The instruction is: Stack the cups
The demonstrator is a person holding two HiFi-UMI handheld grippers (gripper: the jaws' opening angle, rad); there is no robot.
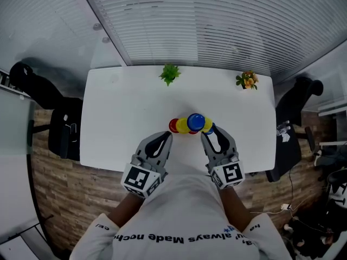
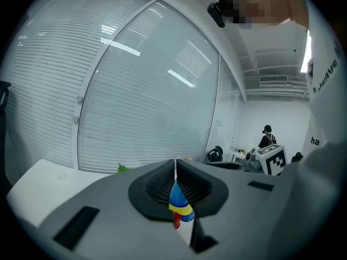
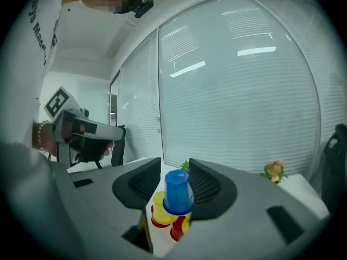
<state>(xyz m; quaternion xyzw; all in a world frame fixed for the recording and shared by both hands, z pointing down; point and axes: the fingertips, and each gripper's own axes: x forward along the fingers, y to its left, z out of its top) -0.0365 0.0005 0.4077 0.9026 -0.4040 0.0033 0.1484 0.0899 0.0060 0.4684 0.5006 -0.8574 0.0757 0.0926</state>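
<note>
A cluster of small cups stands at the middle of the white table (image 1: 119,118). An upside-down blue cup (image 1: 196,122) (image 3: 177,191) tops it, over yellow cups (image 1: 182,126) (image 3: 157,202) and red cups (image 1: 173,125) (image 3: 176,231). My right gripper (image 1: 210,136) (image 3: 173,169) is just right of the cluster. Its jaws frame the blue cup, with a gap showing on the left side, so it stands open. My left gripper (image 1: 164,140) (image 2: 175,169) points at the cluster from the near left. It is shut, and the cups show only through the thin slit between its jaws.
A small green plant (image 1: 169,73) and an orange-flowered plant (image 1: 247,80) stand along the table's far edge, in front of the window blinds. Black chairs sit off the table's left end (image 1: 32,85) and right end (image 1: 295,99). A person (image 2: 267,137) stands far off.
</note>
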